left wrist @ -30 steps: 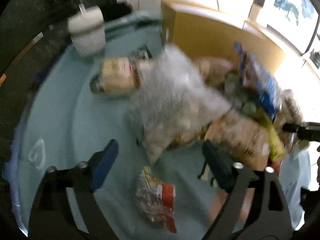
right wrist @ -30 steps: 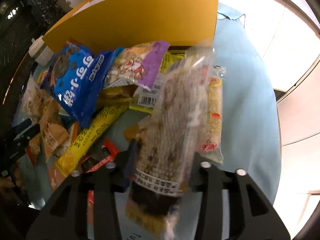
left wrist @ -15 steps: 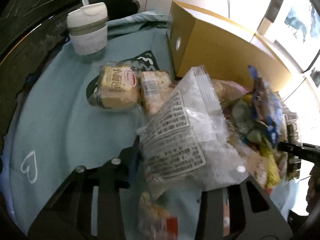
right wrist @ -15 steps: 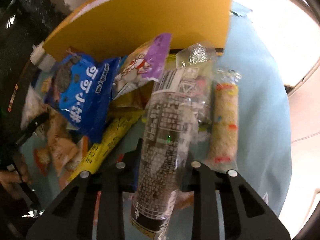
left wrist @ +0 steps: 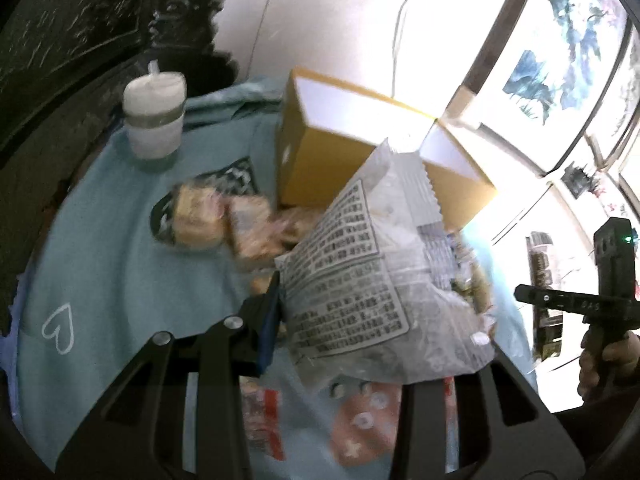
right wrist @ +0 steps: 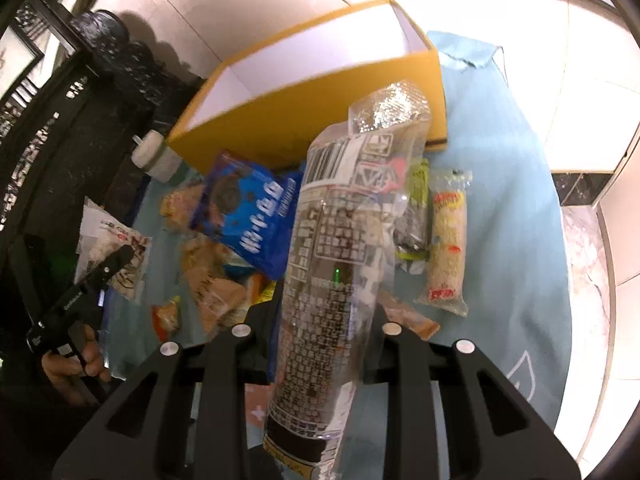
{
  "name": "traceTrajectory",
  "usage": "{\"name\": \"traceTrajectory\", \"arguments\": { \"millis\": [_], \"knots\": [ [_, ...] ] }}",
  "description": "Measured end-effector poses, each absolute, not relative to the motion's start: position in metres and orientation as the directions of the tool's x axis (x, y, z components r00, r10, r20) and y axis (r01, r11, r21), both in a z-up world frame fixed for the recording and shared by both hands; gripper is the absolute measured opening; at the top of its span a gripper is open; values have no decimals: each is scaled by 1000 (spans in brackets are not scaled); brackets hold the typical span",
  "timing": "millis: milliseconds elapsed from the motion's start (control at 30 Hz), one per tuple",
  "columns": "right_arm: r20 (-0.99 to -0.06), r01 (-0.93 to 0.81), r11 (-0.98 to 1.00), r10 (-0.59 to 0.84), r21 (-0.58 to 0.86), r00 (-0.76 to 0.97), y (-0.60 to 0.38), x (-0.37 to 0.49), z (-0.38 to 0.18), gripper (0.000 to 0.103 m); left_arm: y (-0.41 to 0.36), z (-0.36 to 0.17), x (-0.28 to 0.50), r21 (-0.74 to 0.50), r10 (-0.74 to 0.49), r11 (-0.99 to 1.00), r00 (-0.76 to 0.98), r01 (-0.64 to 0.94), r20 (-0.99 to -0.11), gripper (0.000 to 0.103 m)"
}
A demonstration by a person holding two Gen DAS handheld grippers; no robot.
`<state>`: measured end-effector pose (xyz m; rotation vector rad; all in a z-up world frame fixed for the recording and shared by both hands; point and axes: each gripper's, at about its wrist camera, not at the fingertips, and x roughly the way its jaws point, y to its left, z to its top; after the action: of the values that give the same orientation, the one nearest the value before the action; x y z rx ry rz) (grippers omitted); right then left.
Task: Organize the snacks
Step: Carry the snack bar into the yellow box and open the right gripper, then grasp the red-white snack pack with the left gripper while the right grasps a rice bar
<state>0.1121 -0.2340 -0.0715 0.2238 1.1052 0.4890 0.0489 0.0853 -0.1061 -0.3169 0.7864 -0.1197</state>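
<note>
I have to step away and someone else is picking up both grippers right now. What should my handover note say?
Left gripper: shut on a clear bag with a printed label, lifted off the table.
Right gripper: shut on a long clear packet of dark snack, also lifted.
Yellow box: open at the back of the blue cloth; its visible inside shows nothing.
Still on the cloth: blue cookie bag, pale puffed stick, wrapped buns and more.
Done: two snacks picked up. Left: box both, then the rest.

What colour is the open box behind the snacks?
Yellow outside, white inside: the box shows best in the right wrist view.
</note>
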Motion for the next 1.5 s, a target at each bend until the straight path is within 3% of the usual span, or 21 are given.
{"name": "traceTrajectory", "arguments": {
  "millis": [300, 533, 633, 667, 700, 733, 767, 867, 1000, 1167, 1367, 1500],
  "knots": [
    [-723, -357, 845, 528, 398, 445, -222, 139, -3, 28, 57, -49, 84, -347, -261, 936, 775, 57, -576, 36],
    [-698, -372, 864, 497, 340, 516, -184, 233, 41, 28, 32, -8, 181, -353, -253, 934, 803, 57, -540, 37],
    [-700, -336, 881, 469, 332, 538, -175, 278, 45, 29, 26, 1, 233, -331, -229, 943, 793, 37, -564, 38],
    [-713, -332, 884, 463, 329, 527, -169, 290, 42, 33, 24, -1, 251, -313, -212, 949, 780, 22, -589, 44],
    [-732, -324, 892, 447, 316, 514, -169, 300, 36, 46, 21, -5, 263, -288, -192, 958, 763, 8, -617, 55],
    [-768, -301, 919, 380, 253, 516, -165, 311, 27, 55, 20, -12, 276, -249, -156, 968, 737, -17, -657, 80],
    [-789, -284, 940, 316, 187, 527, -164, 316, 21, 65, 21, -19, 285, -205, -107, 977, 714, -53, -692, 88],
    [-796, -282, 948, 284, 150, 534, -174, 314, 10, 65, 35, -35, 296, -182, -66, 977, 647, -115, -760, 89],
    [-793, -276, 946, 297, 170, 531, -191, 292, 1, 65, 62, -33, 258, -240, -78, 960, 687, -144, -723, 91],
    [-827, -278, 958, 208, 66, 522, -215, 220, -44, 65, 76, -52, 164, -252, -56, 953, 717, -169, -695, 96],
    [-910, -232, 972, 65, -35, 411, -232, 153, -136, 64, 68, -113, 66, -111, -7, 986, 647, -121, -762, 97],
    [-919, -211, 976, 36, -52, 393, -231, 149, -155, 61, 76, -140, 26, -36, 34, 994, 615, -102, -788, 97]
  ]
}}
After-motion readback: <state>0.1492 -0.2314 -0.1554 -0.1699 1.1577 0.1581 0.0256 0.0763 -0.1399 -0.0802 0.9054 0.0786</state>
